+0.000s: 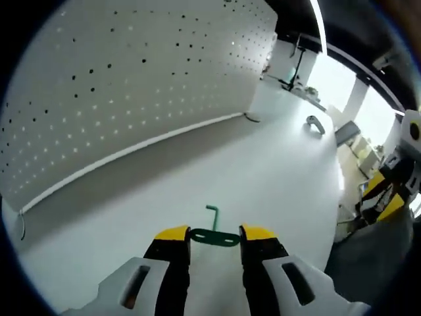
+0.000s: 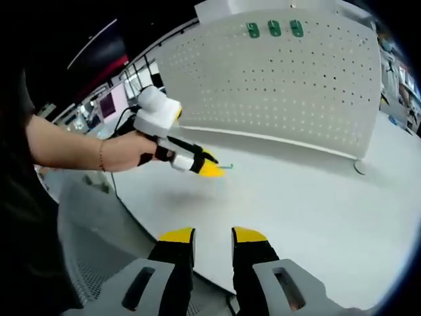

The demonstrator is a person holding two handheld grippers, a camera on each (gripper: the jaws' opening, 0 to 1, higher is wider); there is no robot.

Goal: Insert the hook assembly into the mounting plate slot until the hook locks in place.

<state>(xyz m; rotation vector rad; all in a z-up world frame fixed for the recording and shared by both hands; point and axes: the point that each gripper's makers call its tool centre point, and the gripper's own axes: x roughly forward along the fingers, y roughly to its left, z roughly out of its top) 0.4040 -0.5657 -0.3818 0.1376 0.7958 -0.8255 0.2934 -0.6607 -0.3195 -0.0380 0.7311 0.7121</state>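
In the left gripper view, my left gripper (image 1: 214, 236) is shut on a small green hook assembly (image 1: 213, 232), whose flat plate spans the jaws while its bent rod stands up above them. The white perforated mounting plate (image 1: 125, 85) stands upright across the table beyond it, a good way off. In the right gripper view, a hand holds the left gripper (image 2: 212, 168) low over the table with the green hook (image 2: 227, 166) poking from its tips, short of the plate (image 2: 283, 85). My right gripper (image 2: 212, 237) hangs open near the table's edge, nothing between its fingers.
Three green hooks (image 2: 274, 28) sit in a row near the plate's top. The plate's foot (image 2: 360, 167) rests on the white table (image 2: 309, 197). Two loose metal hooks (image 1: 314, 124) lie on the table near the plate's end. The right gripper (image 1: 385, 197) shows at the far right beyond the table edge.
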